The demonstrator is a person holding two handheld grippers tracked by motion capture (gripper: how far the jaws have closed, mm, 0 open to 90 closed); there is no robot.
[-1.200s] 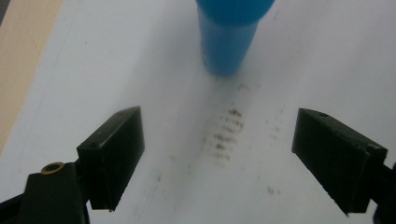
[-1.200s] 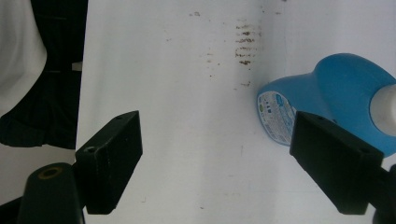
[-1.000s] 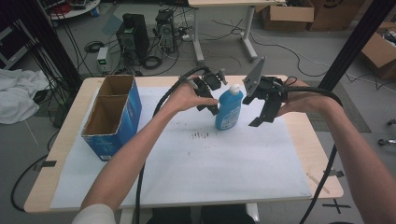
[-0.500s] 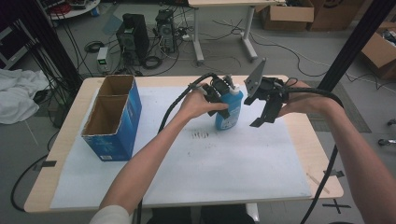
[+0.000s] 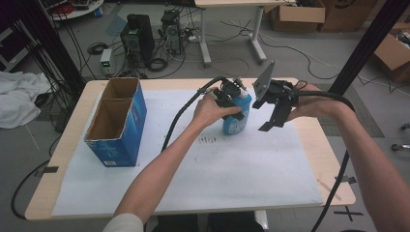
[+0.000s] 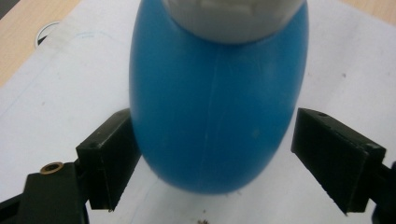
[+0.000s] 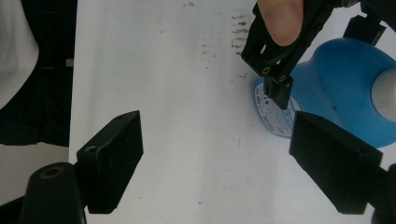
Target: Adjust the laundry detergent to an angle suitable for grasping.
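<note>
Now, step in hand: I judge this to be the approach to a grasp, with my left gripper (image 6: 212,154) brought down around the blue bottle (image 5: 237,113) and not yet closed on it.
Bottle: it stands upright on the white paper sheet (image 5: 193,164) toward the far side of the table (image 5: 63,159), well apart from the open blue cardboard box (image 5: 118,123) at the left.
Left gripper: jaws spread, one on each side of the bottle's blue belly (image 6: 217,102); the jaw at the left of my left gripper view sits just at the bottle's side, though I cannot tell if it touches, and the other stands off with a clear gap.
Right gripper (image 7: 224,163): jaws spread with nothing between them, held in the air just beside the bottle on its right (image 5: 273,104).
Next move: I should centre the bottle between the left jaws, then squeeze evenly on the rounded body so it does not slip or tip.
Risk: the curved, smooth plastic may squirt out of an off-centre pinch.
</note>
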